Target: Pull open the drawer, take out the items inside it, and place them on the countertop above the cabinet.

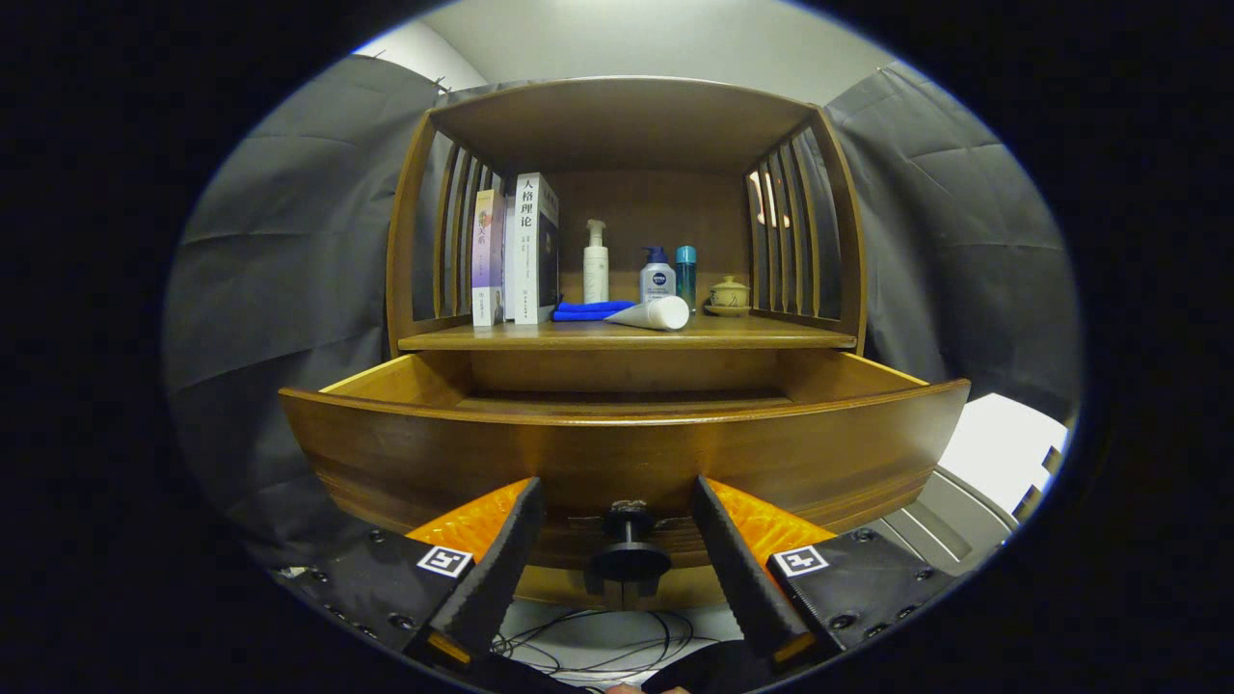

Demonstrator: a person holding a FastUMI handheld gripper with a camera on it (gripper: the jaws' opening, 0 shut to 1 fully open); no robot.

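Cables lie on the pale floor nearest the lens, at 6 o'clock below the gripper. Its two fingers are spread apart, one on each side of the dark knob on the drawer front; neither finger touches the knob, so nothing is gripped. The drawer stands pulled well out from the cabinet, its curved front panel just ahead of the fingertips. Its interior is mostly hidden behind the front panel (contents cannot be told from this angle). On the countertop, beyond the drawer at 12 o'clock, stand two books at 11 o'clock, a blue cloth, a white tube lying on its side, a white pump bottle, a blue-capped bottle, a teal bottle and a small lidded pot at 1 o'clock. Judged step: the opening pull appears complete and the knob is released. The next move calls for raising the gripper over the front panel and tilting it down into the drawer to locate any item, then closing both fingers on it. Bare shelf beside the pot offers room for placement.
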